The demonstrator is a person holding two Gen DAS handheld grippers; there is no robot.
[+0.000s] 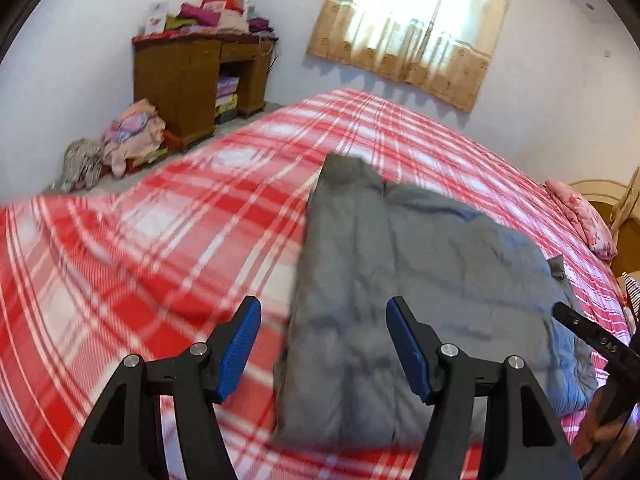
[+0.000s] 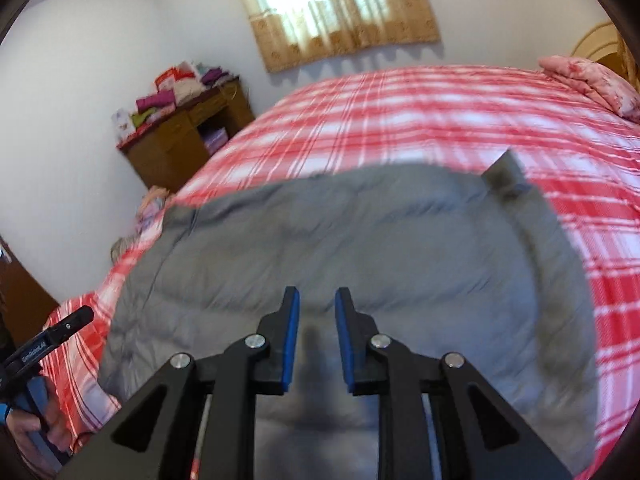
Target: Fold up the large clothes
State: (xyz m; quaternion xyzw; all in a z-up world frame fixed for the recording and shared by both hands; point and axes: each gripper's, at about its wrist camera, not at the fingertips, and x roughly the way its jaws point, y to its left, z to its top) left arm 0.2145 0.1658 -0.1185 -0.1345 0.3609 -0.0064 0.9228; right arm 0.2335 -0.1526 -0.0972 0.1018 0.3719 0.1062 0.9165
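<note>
A grey padded garment [image 1: 420, 280] lies folded on the red-and-white plaid bed [image 1: 160, 220]. It also fills the middle of the right wrist view [image 2: 340, 240]. My left gripper [image 1: 323, 308] is open and empty above the garment's left edge. My right gripper [image 2: 317, 296] is open with a narrow gap and empty, just above the garment's near part. Part of the right gripper shows at the right edge of the left wrist view [image 1: 592, 336]. Part of the left gripper shows at the left edge of the right wrist view [image 2: 52, 340].
A wooden cabinet [image 1: 192, 80] piled with folded cloths stands by the far wall. A heap of clothes [image 1: 128, 140] lies on the floor beside it. A pink pillow [image 1: 584, 220] lies at the bed's right end. A curtained window [image 1: 412, 28] is behind the bed.
</note>
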